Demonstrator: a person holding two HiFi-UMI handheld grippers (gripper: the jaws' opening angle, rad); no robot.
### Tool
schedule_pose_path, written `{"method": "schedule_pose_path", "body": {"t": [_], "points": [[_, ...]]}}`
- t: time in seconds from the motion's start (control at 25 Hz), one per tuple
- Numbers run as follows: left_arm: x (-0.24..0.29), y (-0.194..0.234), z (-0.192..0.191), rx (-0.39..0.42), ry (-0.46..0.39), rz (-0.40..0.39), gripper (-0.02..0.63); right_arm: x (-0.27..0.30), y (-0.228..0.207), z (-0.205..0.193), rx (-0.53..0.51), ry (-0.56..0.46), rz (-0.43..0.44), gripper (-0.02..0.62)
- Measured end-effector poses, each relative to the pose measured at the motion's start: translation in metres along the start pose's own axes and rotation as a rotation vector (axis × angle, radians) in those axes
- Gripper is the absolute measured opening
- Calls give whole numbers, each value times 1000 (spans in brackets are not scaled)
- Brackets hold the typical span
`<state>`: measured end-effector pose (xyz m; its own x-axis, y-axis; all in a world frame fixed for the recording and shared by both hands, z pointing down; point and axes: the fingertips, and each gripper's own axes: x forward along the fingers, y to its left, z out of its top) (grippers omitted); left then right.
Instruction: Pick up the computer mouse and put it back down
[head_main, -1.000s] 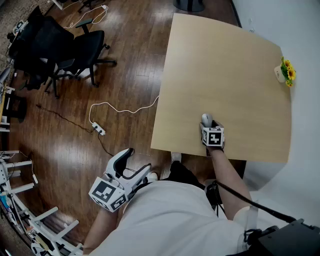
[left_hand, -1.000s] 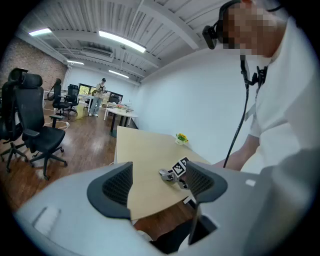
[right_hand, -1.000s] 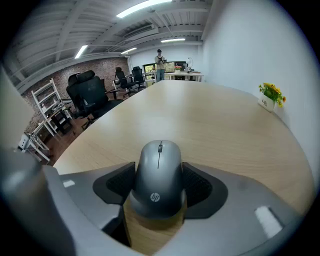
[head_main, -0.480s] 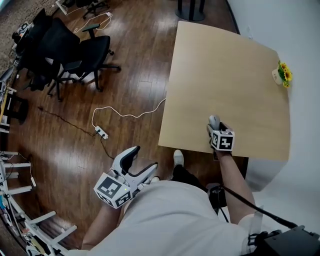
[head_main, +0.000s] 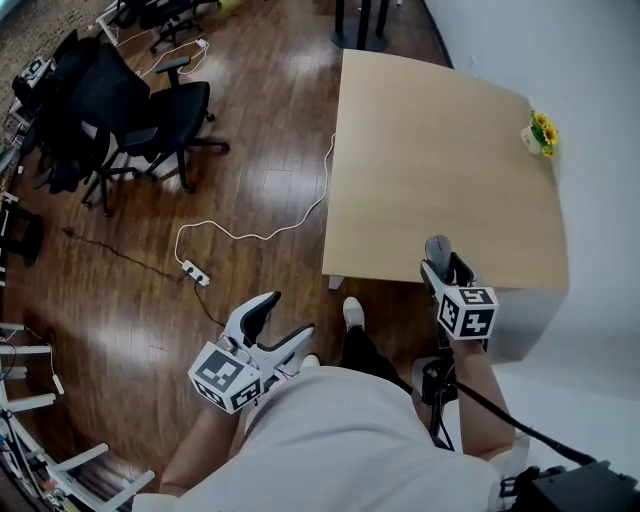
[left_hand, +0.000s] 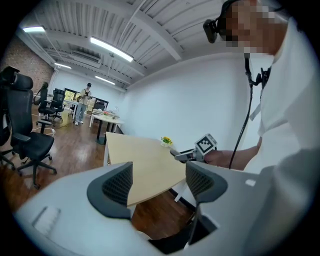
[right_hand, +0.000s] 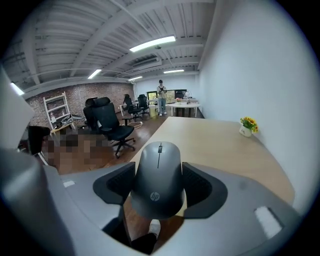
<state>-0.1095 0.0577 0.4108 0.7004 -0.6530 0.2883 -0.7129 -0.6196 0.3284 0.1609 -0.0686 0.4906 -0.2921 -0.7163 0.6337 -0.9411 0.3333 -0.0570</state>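
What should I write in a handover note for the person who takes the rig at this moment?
Right tool: shut on the computer mouse, which is clamped by its sides between the two jaws.
Left tool: open and empty, held low beside the person, away from the table.
Mouse: in the air by the table's near edge, apparently clear of the surface.
Done: the pick-up.
Left: lower the mouse onto the table, open the right tool, and draw it back.
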Motion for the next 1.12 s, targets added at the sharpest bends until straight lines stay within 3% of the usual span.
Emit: {"method": "schedule_pose_path", "body": {"t": [0.48, 0.84, 1.12], "points": [[-56, -25, -31, 46, -12, -72, 316, -141, 81, -8, -35, -105, 1, 298], [-70, -34, -33, 77, -12, -80, 319, -150, 86, -21, -15, -105, -5, 298], [-65, -23, -33, 43, -10, -54, 319, -112, 66, -15, -15, -80, 1, 298]]}}
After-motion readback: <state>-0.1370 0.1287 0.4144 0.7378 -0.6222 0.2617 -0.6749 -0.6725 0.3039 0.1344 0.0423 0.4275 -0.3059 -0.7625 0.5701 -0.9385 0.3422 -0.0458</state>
